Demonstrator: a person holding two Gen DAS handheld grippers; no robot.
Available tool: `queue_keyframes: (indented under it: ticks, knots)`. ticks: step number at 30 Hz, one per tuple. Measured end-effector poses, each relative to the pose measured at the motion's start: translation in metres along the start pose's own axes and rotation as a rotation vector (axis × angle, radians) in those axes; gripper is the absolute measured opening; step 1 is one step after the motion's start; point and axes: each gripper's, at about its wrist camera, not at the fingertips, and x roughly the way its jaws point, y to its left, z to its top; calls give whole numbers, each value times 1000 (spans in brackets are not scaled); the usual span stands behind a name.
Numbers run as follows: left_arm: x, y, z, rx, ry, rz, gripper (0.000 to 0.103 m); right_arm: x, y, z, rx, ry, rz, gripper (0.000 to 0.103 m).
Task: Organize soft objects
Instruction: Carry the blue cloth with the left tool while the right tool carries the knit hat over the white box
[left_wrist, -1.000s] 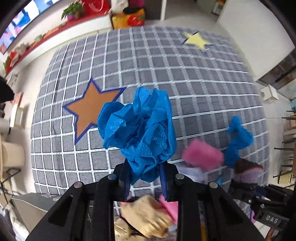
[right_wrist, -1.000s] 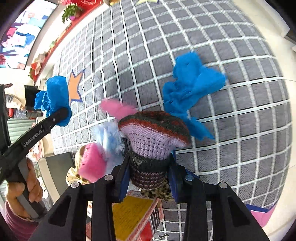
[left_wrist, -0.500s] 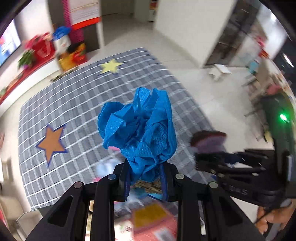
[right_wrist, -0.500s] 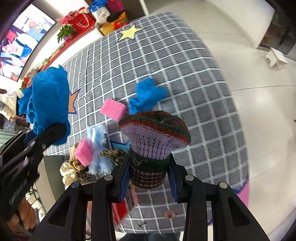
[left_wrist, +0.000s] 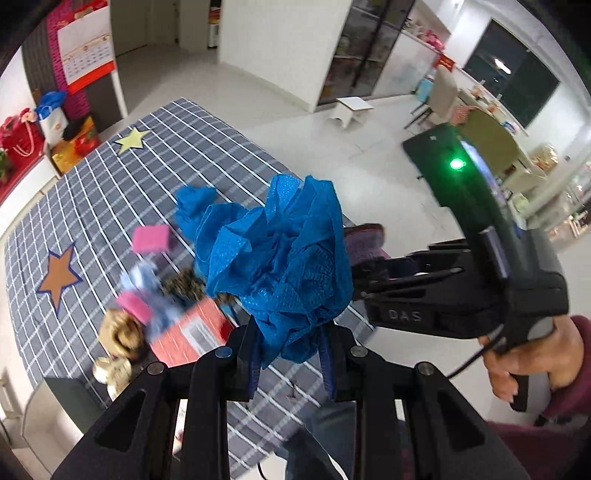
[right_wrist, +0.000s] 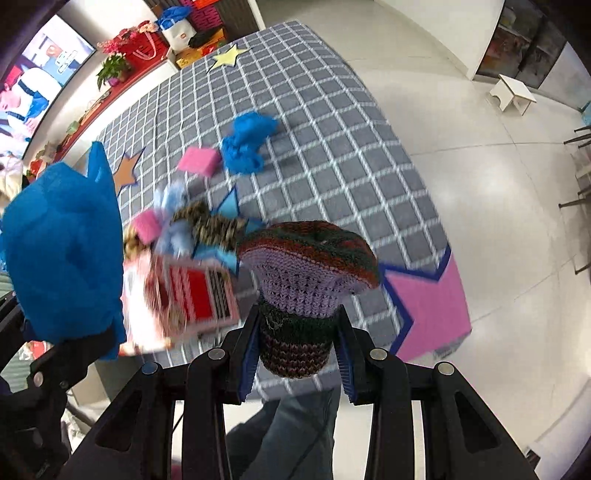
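Blue mesh bundle (left_wrist: 280, 258) is clamped in left gripper (left_wrist: 290, 363) jaws, knitted hat (right_wrist: 303, 280) in right gripper (right_wrist: 297, 363) jaws; both are held high above the rug (right_wrist: 332, 147), probably for carrying to sorting.

Your left fingers (left_wrist: 255, 363) pinch a crumpled blue mesh cloth (left_wrist: 277, 266) that billows above their tips. Your right fingers (right_wrist: 249, 360) clamp a knitted cap (right_wrist: 308, 266), purple and dark-striped, upright, its crown flaring past them. Beyond lies a blurred heap, perhaps sponges.
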Motion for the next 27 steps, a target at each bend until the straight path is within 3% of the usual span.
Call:
queue_keyframes:
  ticks: [6, 12, 27]
  knots:
    - [-23, -3, -49, 8, 5, 16, 29, 2, 22, -50, -61, 60, 37, 38]
    - [-50, 21, -95, -81, -9, 107, 29, 8, 64, -88, -172, 113, 75, 38]
    - [-112, 117, -193, -561, -123, 310, 29, -15, 184, -89, -474, 53, 148, 38]
